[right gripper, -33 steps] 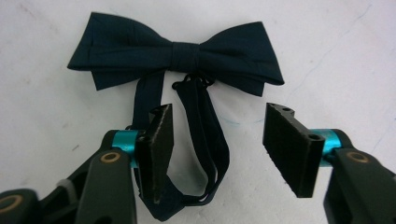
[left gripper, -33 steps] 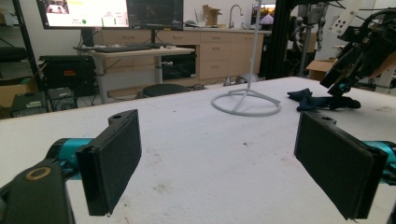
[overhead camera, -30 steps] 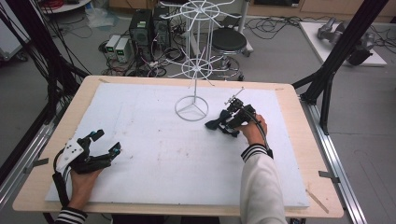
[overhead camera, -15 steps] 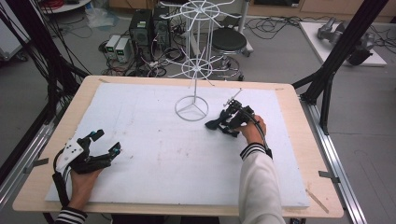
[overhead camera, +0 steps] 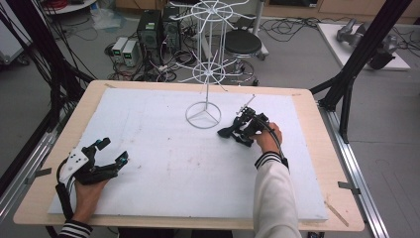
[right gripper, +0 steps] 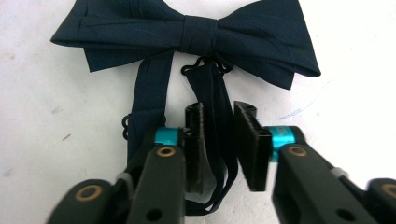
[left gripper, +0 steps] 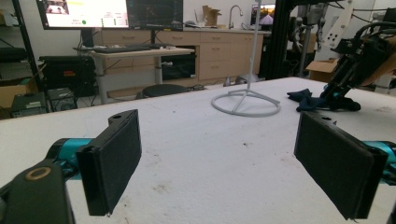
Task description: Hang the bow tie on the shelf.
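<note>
- Left hand-held gripper (overhead camera: 110, 151) rests at the near left of the worktop (overhead camera: 148, 129), jaws wide apart with nothing between them; the left gripper view shows bare white surface between its pads (left gripper: 114, 161). Risk: if it sweeps right without lifting, the open jaws drag on the foam-like sheet, which already looks scuffed.
- Wire stand (overhead camera: 203, 115) sits mid-worktop on a ring base, a thin pole carrying spoked tiers above. Risk: it looks light and top-heavy, so a knock from either hand, or a pull on a spoke while hanging something, could tip it or slide it.
- Bow tie (right gripper: 187, 35), dark navy, lies flat on the worktop just right of the stand base, in front of the right hand-held gripper (right gripper: 223, 140). In the left gripper view it is the dark lump beside the ring base.
- Right hand-held gripper is narrowed around the tie's neck strap (right gripper: 212, 102), with the strap running between the pads; I cannot tell whether the pads are actually pinching it, since a gap shows on one side.
- Risk: the strap is thin and slippery-looking; a weak or partial pinch lets it slide out on the lift.
- Risk: the second strap length (right gripper: 147, 102) lies outside the jaws, so it would dangle and could snag on the ring base or the spokes.
- Risk: the bow hangs off-centre from a strap grip and may swing.
</note>
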Tool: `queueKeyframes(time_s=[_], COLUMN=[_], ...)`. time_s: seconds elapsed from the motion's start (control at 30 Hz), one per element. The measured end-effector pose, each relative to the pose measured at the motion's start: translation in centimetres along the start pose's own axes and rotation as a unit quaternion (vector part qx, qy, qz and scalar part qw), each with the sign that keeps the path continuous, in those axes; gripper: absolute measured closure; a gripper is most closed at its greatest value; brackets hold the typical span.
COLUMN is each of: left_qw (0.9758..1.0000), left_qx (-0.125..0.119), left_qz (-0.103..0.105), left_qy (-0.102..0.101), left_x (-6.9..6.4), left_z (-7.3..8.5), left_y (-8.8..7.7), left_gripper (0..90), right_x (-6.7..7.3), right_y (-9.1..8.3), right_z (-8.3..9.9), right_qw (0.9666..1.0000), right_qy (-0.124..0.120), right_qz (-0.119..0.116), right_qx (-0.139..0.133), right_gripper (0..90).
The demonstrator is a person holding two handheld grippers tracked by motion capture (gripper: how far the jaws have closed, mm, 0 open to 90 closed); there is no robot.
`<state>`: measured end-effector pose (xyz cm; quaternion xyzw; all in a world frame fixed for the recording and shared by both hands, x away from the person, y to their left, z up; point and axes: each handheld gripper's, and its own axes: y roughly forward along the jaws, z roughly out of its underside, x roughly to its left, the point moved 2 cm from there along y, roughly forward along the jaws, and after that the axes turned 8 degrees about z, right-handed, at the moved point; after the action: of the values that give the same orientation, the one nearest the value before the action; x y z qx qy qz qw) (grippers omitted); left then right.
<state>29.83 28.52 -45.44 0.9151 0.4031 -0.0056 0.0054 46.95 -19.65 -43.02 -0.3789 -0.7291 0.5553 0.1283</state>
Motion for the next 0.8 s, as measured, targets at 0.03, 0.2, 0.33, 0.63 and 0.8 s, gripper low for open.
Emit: queueKeyframes(time_s=[0.03,0.2,0.33,0.63,0.8], left_qw=[1.0000,1.0000,1.0000,1.0000,1.0000], left_qx=[0.000,0.001,0.000,-0.001,-0.001], left_qz=[0.000,0.000,0.000,0.001,0.001], left_qy=[0.000,0.000,-0.001,-0.001,0.000], left_x=[-0.01,-0.02,-0.03,-0.02,-0.02], left_z=[0.00,0.00,0.00,0.00,0.00], left_y=[0.00,0.00,0.00,0.00,0.00], left_gripper=[15.3,15.3,15.3,15.3,15.3], right_x=[0.00,0.03,0.25,0.39,0.17], right_y=[-0.01,0.11,0.09,0.13,-0.08], right_z=[0.01,0.00,-0.11,0.04,0.27], right_qw=[1.0000,1.0000,0.9999,0.9998,0.9993], right_qy=[0.000,-0.007,-0.014,-0.003,0.010], right_qz=[0.000,-0.003,-0.005,-0.007,-0.008], right_qx=[-0.001,0.000,0.002,-0.021,-0.036], right_gripper=[77.6,80.6,87.0,87.6,87.6])
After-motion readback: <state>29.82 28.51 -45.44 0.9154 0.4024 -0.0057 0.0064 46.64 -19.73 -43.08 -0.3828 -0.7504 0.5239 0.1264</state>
